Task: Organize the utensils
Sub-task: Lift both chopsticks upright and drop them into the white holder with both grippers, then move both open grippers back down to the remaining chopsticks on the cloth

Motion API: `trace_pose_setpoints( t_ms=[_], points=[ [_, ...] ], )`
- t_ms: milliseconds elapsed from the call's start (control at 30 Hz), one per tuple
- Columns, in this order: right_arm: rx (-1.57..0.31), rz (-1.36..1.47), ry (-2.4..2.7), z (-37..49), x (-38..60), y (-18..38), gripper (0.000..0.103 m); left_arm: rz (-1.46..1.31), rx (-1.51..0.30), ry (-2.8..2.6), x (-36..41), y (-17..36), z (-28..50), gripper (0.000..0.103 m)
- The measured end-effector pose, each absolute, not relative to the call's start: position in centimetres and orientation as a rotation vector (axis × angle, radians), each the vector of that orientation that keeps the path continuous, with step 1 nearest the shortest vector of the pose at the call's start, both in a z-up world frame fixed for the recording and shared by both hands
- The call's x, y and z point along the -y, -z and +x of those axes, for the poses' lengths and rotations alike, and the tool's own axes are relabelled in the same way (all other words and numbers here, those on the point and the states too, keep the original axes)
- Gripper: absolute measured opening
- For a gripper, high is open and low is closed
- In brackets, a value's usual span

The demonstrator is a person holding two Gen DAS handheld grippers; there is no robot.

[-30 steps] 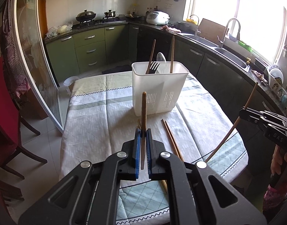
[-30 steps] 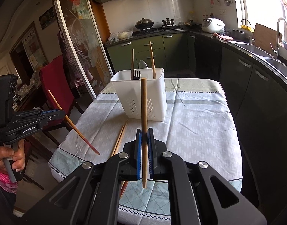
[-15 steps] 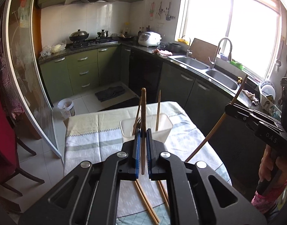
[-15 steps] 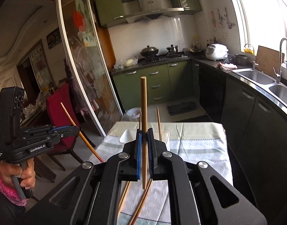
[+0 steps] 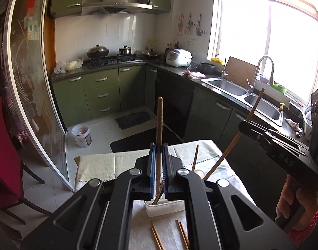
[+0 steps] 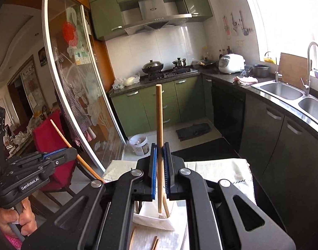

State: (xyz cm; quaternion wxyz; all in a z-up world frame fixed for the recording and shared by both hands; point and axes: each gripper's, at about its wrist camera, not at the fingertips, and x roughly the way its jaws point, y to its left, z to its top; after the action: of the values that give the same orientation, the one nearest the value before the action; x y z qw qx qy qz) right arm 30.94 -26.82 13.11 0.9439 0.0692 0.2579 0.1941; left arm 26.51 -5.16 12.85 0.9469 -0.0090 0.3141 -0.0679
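Observation:
My left gripper (image 5: 158, 150) is shut on a wooden chopstick (image 5: 159, 125), held upright above the white utensil holder (image 5: 165, 207), which sits mostly hidden under the gripper. My right gripper (image 6: 159, 150) is shut on another wooden chopstick (image 6: 159, 116), also upright, its lower end over the holder (image 6: 154, 218). The right gripper (image 5: 273, 137) shows in the left wrist view with its chopstick (image 5: 248, 118) slanting down toward the holder. The left gripper (image 6: 44, 162) shows in the right wrist view. Loose chopsticks (image 5: 179, 235) lie on the tablecloth in front of the holder.
The table (image 5: 96, 166) has a pale patterned cloth. Green kitchen cabinets (image 5: 100, 95), a stove with pots (image 5: 98, 52), a rice cooker (image 5: 177, 57) and a double sink (image 5: 242, 91) line the walls. A red chair (image 6: 52, 145) and glass sliding door (image 5: 27, 83) stand left.
Both grippers have risen and moved forward over the utensil holder, each still gripping its chopstick. The holder has dropped from the middle of the views to beneath the grippers.

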Motion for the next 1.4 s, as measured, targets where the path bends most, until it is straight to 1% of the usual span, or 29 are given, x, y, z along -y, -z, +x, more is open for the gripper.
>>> trace_pose_setpoints(
  t_ms=[133, 333, 533, 600, 633, 700, 733, 800, 833, 900, 1000, 1100, 1133, 1233, 1400],
  points=[
    [-0.605, 0.109, -0.403, 32.8, 25.7, -9.7, 0.007, 0.000, -0.730, 0.129, 5.4, -9.6, 27.9, 0.006],
    [-0.675, 0.045, -0.413, 33.3, 23.8, -5.5, 0.007, 0.009, -0.852, 0.118, 5.4, -4.8, 29.1, 0.006],
    [-0.718, 0.006, -0.421, 32.9, 22.8, -3.3, 0.007, -0.004, -0.901, 0.115, 5.4, -2.5, 29.4, 0.008],
    [-0.722, -0.002, -0.417, 32.7, 22.8, -3.1, 0.012, -0.005, -0.906, 0.115, 5.5, -2.3, 29.3, 0.014],
    [-0.723, -0.001, -0.416, 32.6, 22.9, -3.0, 0.014, -0.004, -0.905, 0.114, 5.6, -2.3, 29.3, 0.016],
    [-0.726, -0.007, -0.415, 32.2, 23.0, -3.1, 0.017, -0.005, -0.901, 0.115, 5.7, -2.4, 29.0, 0.021],
    [-0.726, -0.006, -0.419, 32.0, 23.2, -3.1, 0.018, -0.007, -0.899, 0.118, 5.8, -2.6, 28.8, 0.022],
    [-0.718, -0.002, -0.424, 31.2, 23.8, -3.5, 0.023, -0.010, -0.888, 0.120, 5.9, -3.1, 28.3, 0.029],
    [-0.709, 0.003, -0.426, 30.7, 24.1, -3.8, 0.025, -0.011, -0.879, 0.121, 6.0, -3.4, 27.8, 0.030],
    [-0.688, 0.008, -0.431, 29.4, 25.0, -4.5, 0.025, -0.017, -0.856, 0.123, 5.8, -4.2, 26.8, 0.036],
    [-0.663, 0.016, -0.430, 27.2, 26.6, -5.3, 0.025, -0.028, -0.833, 0.133, 5.7, -5.0, 24.8, 0.040],
    [-0.656, 0.023, -0.427, 24.6, 28.4, -5.5, 0.032, -0.025, -0.839, 0.147, 5.5, -4.8, 22.4, 0.045],
    [-0.663, 0.022, -0.419, 23.8, 29.1, -5.3, 0.034, -0.026, -0.852, 0.151, 5.4, -4.3, 21.6, 0.046],
    [-0.697, 0.020, -0.395, 21.7, 31.0, -4.0, 0.035, -0.021, -0.933, 0.163, 4.9, -2.0, 19.5, 0.047],
    [-0.830, -0.007, -0.373, 19.0, 33.0, 0.5, 0.035, -0.038, -1.154, 0.182, 4.1, 4.8, 17.6, 0.046]
  ],
)
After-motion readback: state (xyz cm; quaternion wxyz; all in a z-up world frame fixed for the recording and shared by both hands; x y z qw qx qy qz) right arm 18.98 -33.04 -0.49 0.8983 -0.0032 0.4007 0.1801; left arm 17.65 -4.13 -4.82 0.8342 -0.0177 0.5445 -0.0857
